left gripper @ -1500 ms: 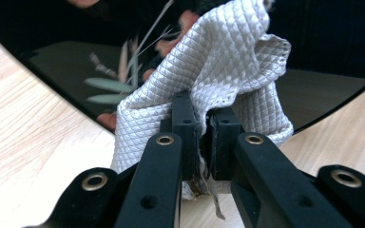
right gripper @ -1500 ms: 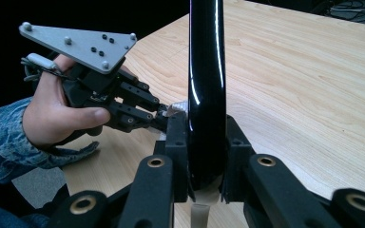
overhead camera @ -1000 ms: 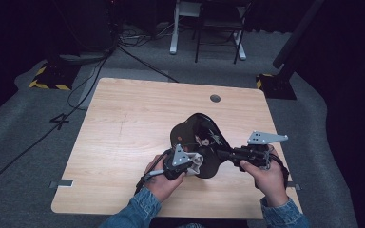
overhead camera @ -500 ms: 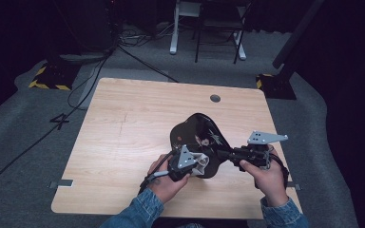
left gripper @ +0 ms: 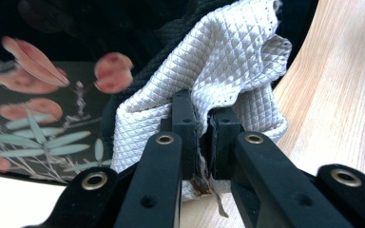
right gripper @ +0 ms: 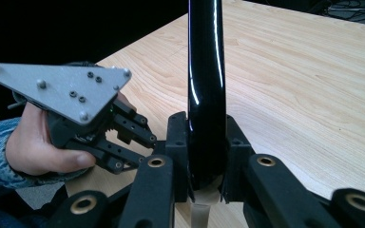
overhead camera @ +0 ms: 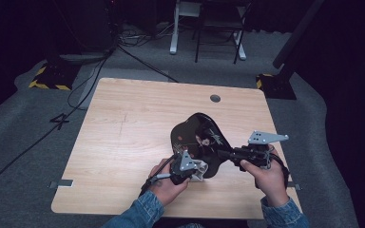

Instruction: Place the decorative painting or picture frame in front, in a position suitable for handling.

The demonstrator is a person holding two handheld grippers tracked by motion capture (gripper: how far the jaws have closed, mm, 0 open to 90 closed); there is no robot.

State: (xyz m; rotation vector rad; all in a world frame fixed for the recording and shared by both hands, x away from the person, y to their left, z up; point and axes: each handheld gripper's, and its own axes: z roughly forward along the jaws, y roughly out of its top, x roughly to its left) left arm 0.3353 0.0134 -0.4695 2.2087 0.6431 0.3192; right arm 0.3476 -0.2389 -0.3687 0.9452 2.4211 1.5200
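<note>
High view: wooden table (overhead camera: pixel 123 142) on grey carpet (overhead camera: pixel 33 123); black plate (overhead camera: pixel 200 137) clamped by right gripper (overhead camera: pixel 228 154), white cloth (overhead camera: pixel 198 170) pinched by left gripper (overhead camera: pixel 192 168).

Glossy black lacquered tray (overhead camera: pixel 200 142) with painted leaves and berries, mirror-smooth along its rim. Pale quilted cloth (left gripper: pixel 218 76), diamond-textured, soft and creased. Matt black plastic claws, brass-coloured rivets. Light wood-grain worktop (overhead camera: pixel 133 142), smooth, satin finish.

The white cloth (left gripper: pixel 209 76) hides part of the black tray (left gripper: pixel 43 109); the frame's top edge crops the tray.
</note>
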